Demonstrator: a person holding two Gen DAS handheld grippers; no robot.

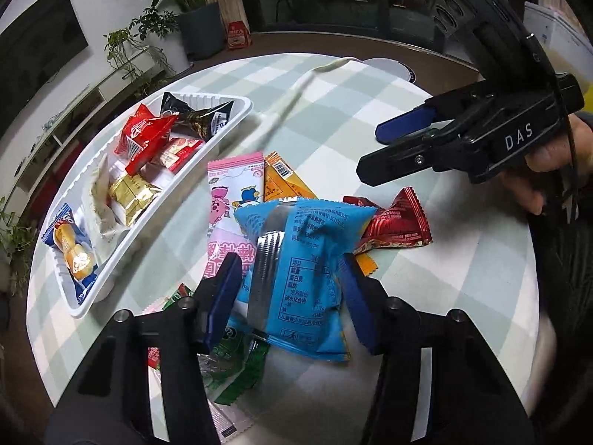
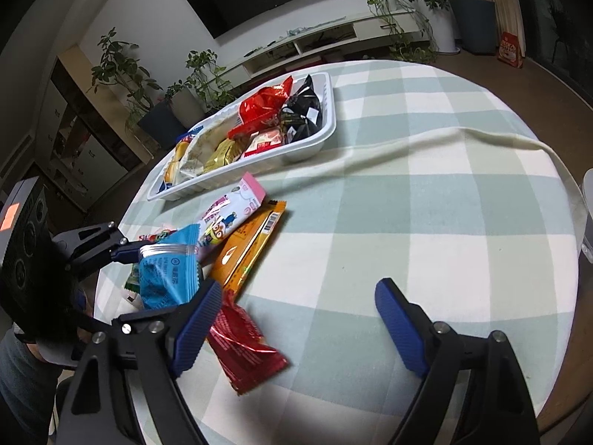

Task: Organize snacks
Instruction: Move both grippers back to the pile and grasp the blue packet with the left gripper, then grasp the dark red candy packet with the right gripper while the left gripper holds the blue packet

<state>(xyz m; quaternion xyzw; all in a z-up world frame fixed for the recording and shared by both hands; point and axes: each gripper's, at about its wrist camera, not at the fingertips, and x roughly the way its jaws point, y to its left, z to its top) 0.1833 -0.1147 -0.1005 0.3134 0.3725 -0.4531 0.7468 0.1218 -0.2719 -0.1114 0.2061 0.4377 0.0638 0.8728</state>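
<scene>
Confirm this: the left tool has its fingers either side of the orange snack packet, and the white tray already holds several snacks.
Not orange. In the left wrist view the left tool straddles the blue snack packet; the orange packet lies beyond it. The white tray does hold several snacks.

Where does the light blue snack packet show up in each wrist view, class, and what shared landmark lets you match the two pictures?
Left wrist view: the light blue snack packet lies lower centre, between the left gripper fingers.
Right wrist view: the packet is at lower left.
Shared landmark: the white tray of snacks.
</scene>
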